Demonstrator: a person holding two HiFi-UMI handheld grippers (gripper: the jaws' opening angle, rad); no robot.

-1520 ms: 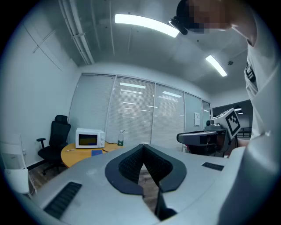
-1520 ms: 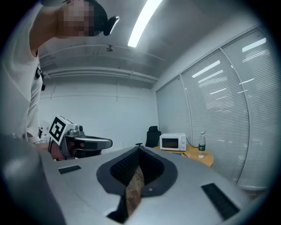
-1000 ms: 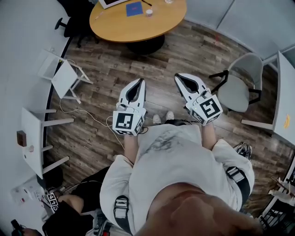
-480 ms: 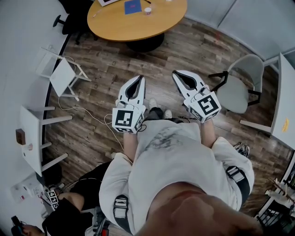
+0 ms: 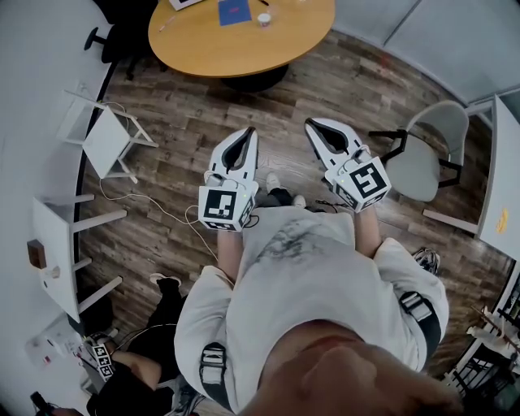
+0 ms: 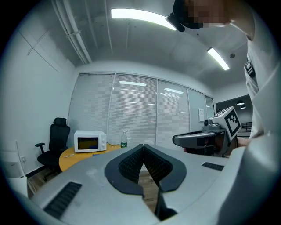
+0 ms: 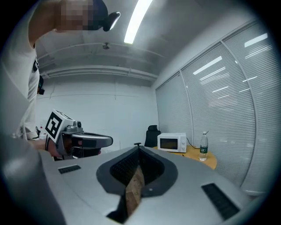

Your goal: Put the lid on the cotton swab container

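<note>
Below me at mid-frame, my left tool [image 5: 250,132] and right tool [image 5: 309,123] are both closed and empty over the floor [image 5: 187,138]. At top centre, the round counter [image 5: 211,45] carries a small pot [image 5: 262,19], probably the swab container; I should step close before opening either.

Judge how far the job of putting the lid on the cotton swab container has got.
Done: nothing visible. In hand: nothing; the left gripper and right gripper have jaws together and empty, held above the wooden floor, short of the round table. Left: everything, from reaching the table to picking up and fitting the lid. Neither container nor lid can be made out.
</note>
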